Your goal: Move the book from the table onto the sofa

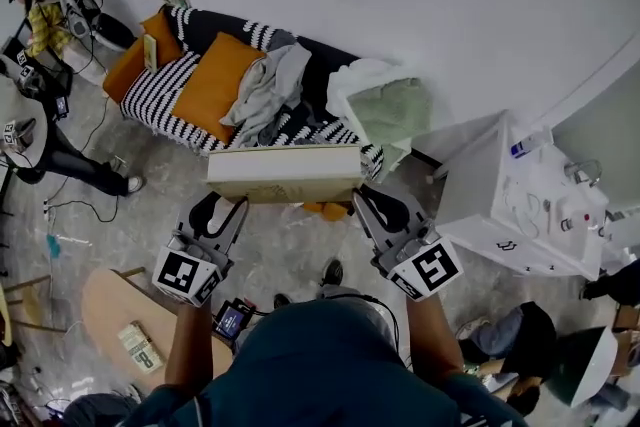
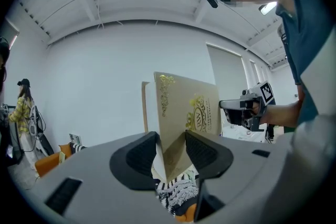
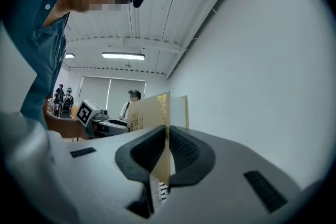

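Observation:
A thick cream book with gold print hangs level between my two grippers, just in front of the sofa. My left gripper is shut on the book's left end; in the left gripper view the book stands between the pads of that gripper. At the book's right end my right gripper is shut on it. In the right gripper view the right gripper pinches a thin cover edge of the book. The sofa is black-and-white striped.
On the sofa lie orange cushions, a grey garment and a pale green cloth. A white unit stands at the right. A round wooden table is at lower left. A person and cables occupy the left floor.

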Available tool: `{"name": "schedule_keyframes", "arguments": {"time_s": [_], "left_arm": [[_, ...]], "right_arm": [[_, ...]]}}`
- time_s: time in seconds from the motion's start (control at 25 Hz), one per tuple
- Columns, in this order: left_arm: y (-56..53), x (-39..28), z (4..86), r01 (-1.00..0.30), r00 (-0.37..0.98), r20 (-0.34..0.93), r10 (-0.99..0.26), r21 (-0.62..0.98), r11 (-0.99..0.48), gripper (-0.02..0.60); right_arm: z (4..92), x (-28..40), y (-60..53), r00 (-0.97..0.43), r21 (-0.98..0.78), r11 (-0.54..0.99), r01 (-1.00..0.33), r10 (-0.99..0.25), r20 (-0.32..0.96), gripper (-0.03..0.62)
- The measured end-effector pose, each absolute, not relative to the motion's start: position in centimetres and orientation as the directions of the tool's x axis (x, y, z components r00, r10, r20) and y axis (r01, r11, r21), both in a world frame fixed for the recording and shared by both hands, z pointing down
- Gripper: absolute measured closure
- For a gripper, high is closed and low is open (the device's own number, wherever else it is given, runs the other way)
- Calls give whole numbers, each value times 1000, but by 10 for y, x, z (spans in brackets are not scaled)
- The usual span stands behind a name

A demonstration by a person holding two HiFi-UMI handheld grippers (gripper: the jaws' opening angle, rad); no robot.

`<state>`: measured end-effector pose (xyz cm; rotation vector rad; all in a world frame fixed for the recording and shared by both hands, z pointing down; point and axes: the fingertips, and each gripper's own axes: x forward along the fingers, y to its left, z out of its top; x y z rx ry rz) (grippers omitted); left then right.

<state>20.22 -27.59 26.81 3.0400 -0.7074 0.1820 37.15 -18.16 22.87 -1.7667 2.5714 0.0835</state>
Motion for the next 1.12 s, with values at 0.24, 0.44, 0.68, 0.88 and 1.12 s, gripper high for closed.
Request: {"name": "schedule_keyframes", "arguments": {"time_s": [0.24,0.44,0.68,0.88,1.12], "left_arm": [[-304,254,268,-483,867,120,-483,-31,-875,405],[-318,289,275,-507,851,137,-506,-36,-861,405],[-348,316,285,-501,850,170,-499,-32,-865,405],[-381,328,297,-473,865,184,-466,-5,-881,405],[-429,349,294,-404,902,162,-400,-3,-915,405]], "right_arm": [[230,429,-218,-404,30,403,-915,-912,-68,563],[237,466,-237,-427,28,426,-904,-902,-65,563],[250,493,-266,-416,-9,417,-909,-908,-55,563],[258,504,-298,-387,-13,387,-922,-922,-33,563],[255,517,-330,-317,0,317,-948,-948,-17,563]]}}
